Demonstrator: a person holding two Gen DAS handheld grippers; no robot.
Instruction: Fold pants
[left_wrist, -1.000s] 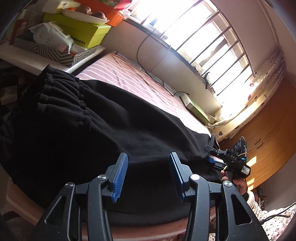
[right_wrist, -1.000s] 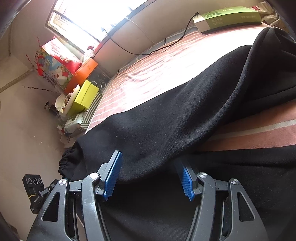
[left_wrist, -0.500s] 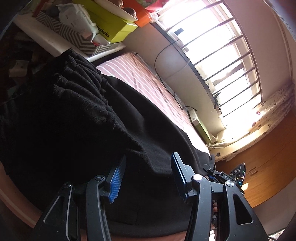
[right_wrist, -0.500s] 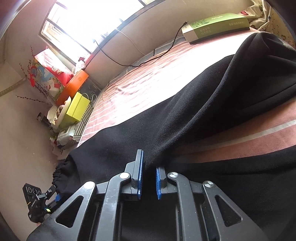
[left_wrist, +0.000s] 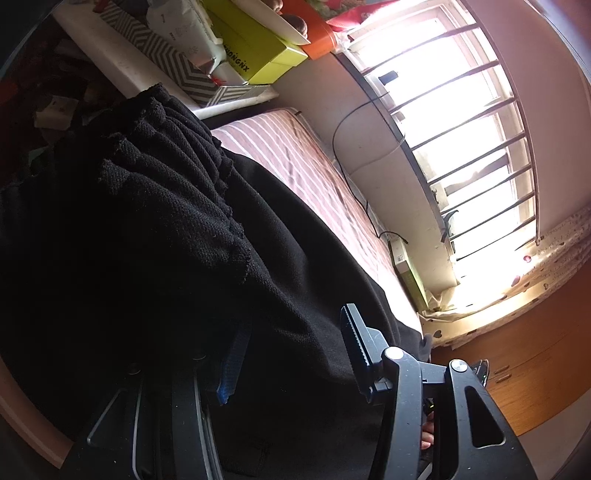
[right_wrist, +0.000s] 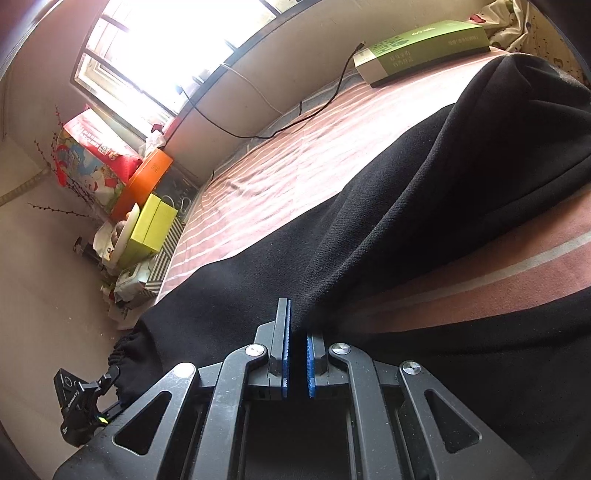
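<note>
Right hand-held gripper (right_wrist: 297, 349) pinching black pants (right_wrist: 406, 221) (pads nearly together), striped bed (right_wrist: 280, 177)

Right grip taken — left tool rolled

The right gripper (right_wrist: 297, 356) has closed on the black knit pants' (right_wrist: 424, 206) edge; the left gripper (left_wrist: 291, 354) rolled, its view tilting.

Black pants (right_wrist: 424, 206) across striped bed (right_wrist: 295, 162)

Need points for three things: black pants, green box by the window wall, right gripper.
black pants (right_wrist: 424, 206), right wrist view, on the raised fold of the leg.
green box (right_wrist: 424, 48), right wrist view, on its top face.
right gripper (right_wrist: 297, 354), right wrist view, between the blue pads, shut on the pants' edge.
</note>
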